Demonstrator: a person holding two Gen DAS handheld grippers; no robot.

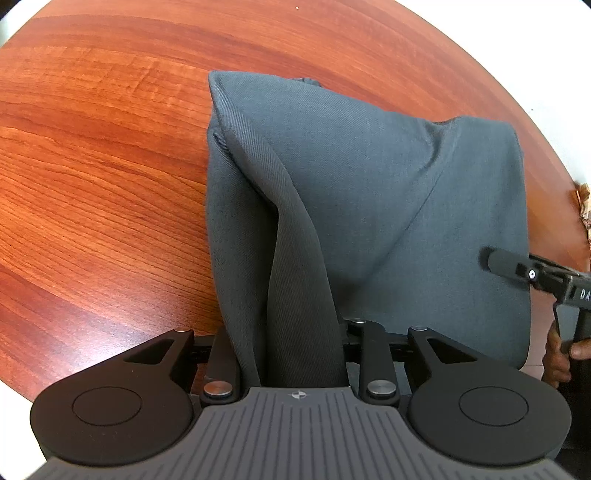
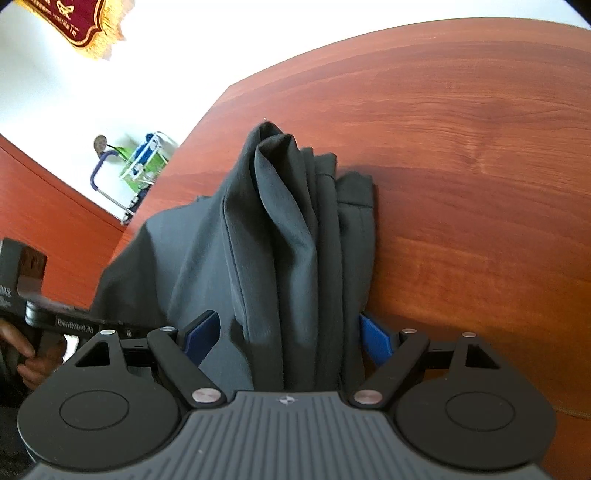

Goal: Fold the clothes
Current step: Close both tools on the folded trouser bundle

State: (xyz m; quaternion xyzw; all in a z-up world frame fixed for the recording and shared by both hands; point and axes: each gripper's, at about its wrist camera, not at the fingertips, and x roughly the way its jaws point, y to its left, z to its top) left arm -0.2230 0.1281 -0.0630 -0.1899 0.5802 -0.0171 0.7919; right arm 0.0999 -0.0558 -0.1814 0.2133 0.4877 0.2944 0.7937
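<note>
Bunched dark grey woven cloth [image 1: 295, 295] fills my opening left gripper [image 1: 295, 343]; my right gripper [image 2: 284, 332] straddles it wide, unclamped; release gently onto the reddish wooden table [image 1: 92, 184].

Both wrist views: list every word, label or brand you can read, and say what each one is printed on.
"GenRobot.AI": white lettering on the left gripper, seen in the right wrist view.
"DAS": partly cut off at the frame edge, on the same gripper's body.
"DA": cut off at the frame edge, on the right gripper, seen in the left wrist view.
Gold lettering on the maroon fringed banner: too blurred to read.
Gray garment, wooden table: no text.
</note>
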